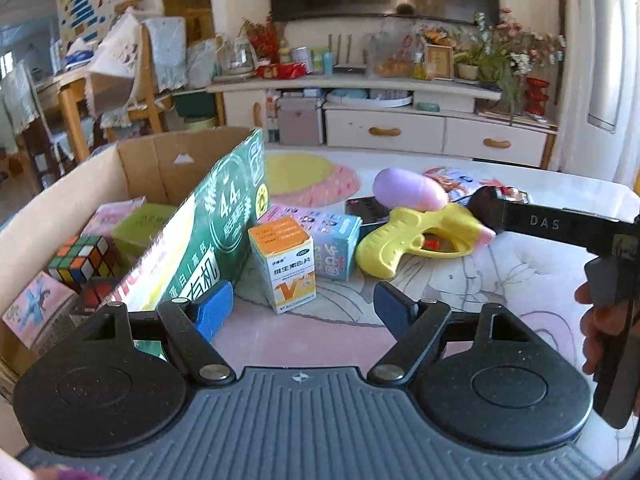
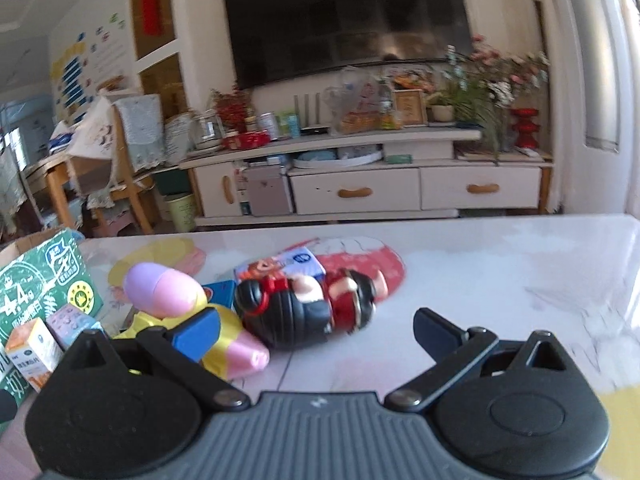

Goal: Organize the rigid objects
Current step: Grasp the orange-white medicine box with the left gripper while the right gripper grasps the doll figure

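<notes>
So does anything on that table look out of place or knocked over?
Yes: the toy figure in red and black lies on its side beside the yellow water pistol, and the big green box leans tilted over the cardboard box's edge.

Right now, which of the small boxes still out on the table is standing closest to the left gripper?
The orange-and-white box, standing upright just ahead of the open left gripper. The pale blue-and-pink box sits behind it, farther away.

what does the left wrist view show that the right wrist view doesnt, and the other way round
Only the left wrist view: a multicoloured puzzle cube inside the brown cardboard box.
Only the right wrist view: a black-and-red lying doll figure.
Both: the yellow toy water gun with lilac tank, the small orange-and-white carton, the tall green box, and open, empty grippers.
</notes>
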Demonstrator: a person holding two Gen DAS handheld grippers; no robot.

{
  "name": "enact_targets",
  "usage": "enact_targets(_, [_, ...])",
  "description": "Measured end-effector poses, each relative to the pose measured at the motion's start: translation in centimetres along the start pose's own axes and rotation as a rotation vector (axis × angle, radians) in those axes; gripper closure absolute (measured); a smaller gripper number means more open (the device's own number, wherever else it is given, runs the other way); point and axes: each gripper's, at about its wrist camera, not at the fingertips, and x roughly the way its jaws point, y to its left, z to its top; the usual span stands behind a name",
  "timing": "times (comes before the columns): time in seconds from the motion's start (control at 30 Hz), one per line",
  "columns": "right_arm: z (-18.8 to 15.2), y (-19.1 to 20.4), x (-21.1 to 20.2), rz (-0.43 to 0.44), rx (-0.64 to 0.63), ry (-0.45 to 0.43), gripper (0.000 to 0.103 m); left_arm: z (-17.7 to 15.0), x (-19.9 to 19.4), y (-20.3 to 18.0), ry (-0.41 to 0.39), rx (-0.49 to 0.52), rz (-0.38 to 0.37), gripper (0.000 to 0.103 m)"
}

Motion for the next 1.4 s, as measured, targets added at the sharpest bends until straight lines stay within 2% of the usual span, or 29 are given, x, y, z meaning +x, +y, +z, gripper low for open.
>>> enact_targets(0.17, [0.4, 0.3, 1.4, 0.023, -0.072, 0.017, 0.001, 0.2, 1.5, 0.0, 0.031, -0.043, 0.038, 0.006])
enact_targets(0.4, [0.8, -0.7, 3.3, 0.069, -0.049, 0.074, 0.001, 0.6, 3.1, -0.2, 0.04, -0.069, 0.063, 0.006])
enact_targets(0.73, [1.6, -1.0, 4.6, 0.066, -0.053, 0.1, 0.001, 1.0, 3.3, 0.1, 0.032, -0.081, 0.075, 0.008])
enact_targets(0.83, [1.6, -1.1, 4.6, 0.071, -0.049, 0.101, 0.001, 1.1, 3.6, 0.4, 0.035, -0.086, 0.081, 0.016])
enact_targets(0.97, [1.7, -1.1, 4.6, 0.084, -0.048, 0.1, 0.005, 1.4, 4.0, 1.3, 0.072, -0.131, 0.115, 0.051])
enact_targets(1.03, [1.7, -1.2, 4.6, 0.081, -0.048, 0.097, 0.006, 1.6, 4.1, 2.0, 0.085, -0.168, 0.106, 0.058])
enact_targets(1.2, [1.5, -1.1, 4.2, 0.064, -0.049, 0.081, 0.006, 1.6, 3.9, 1.8, 0.088, -0.156, 0.097, 0.061])
enact_targets(1.4, [1.1, -0.6, 3.1, 0.028, -0.064, 0.063, 0.006, 1.6, 3.6, 1.7, 0.108, -0.156, 0.051, 0.061])
